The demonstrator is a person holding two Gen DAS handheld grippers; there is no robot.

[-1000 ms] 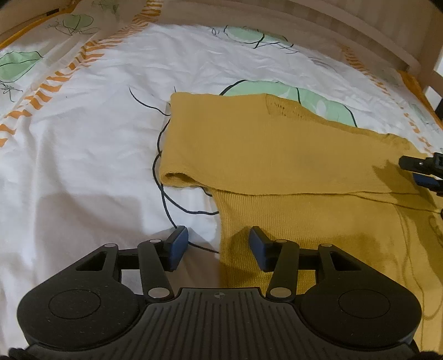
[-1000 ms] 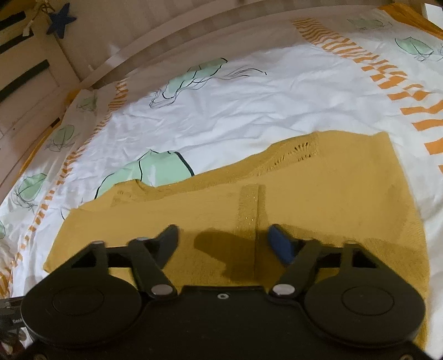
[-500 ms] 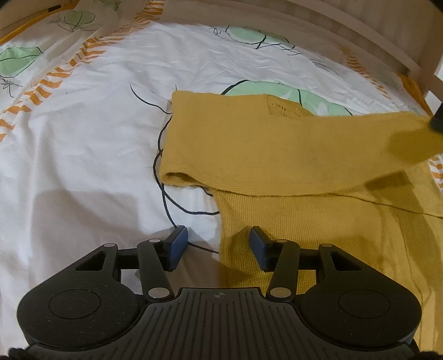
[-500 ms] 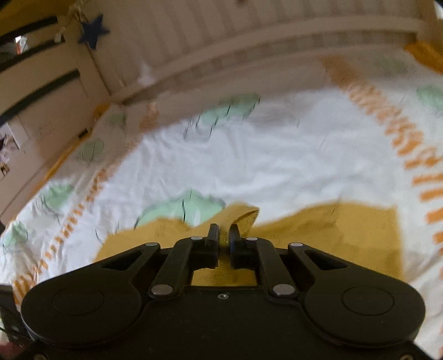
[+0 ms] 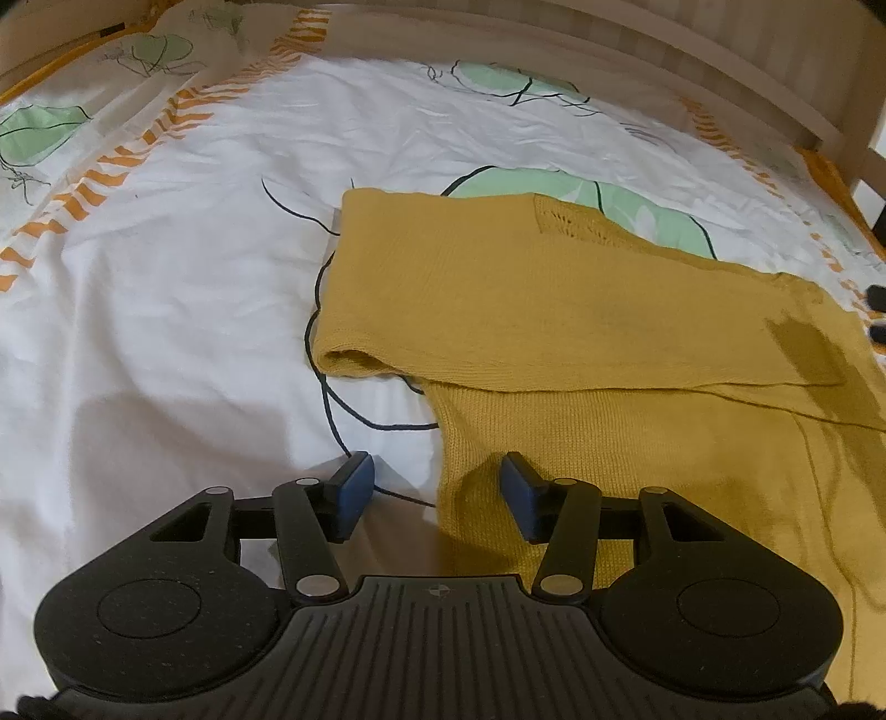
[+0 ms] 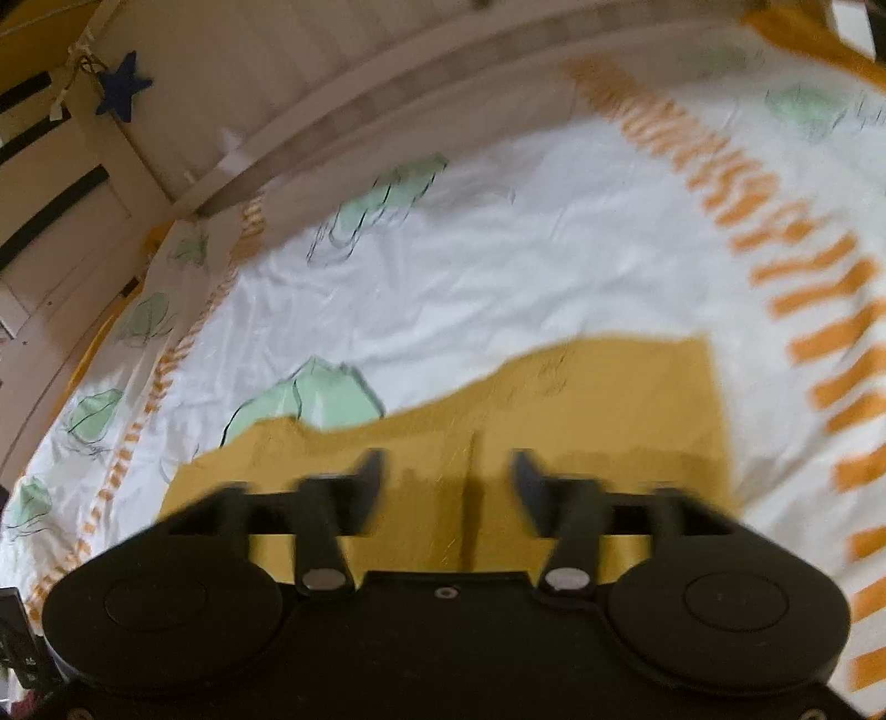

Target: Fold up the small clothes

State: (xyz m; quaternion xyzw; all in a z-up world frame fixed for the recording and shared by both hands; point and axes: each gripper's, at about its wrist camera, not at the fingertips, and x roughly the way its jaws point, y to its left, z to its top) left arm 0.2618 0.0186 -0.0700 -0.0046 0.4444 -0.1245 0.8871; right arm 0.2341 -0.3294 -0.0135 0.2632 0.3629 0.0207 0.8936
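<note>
sweater [image 5: 554, 310]: mustard knit, i see it partly folded on the bed sheet [image 5: 166, 310]
left tongs [image 5: 437, 490]: released, straddling the sweater's edge
right tongs [image 6: 447, 482]: just reopened, nothing between them, above the sweater

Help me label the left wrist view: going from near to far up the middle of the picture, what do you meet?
Left gripper, jaws open → mustard knit garment, its lower panel → sleeve folded across it → green leaf print → white bedsheet → wooden bed rail.
</note>
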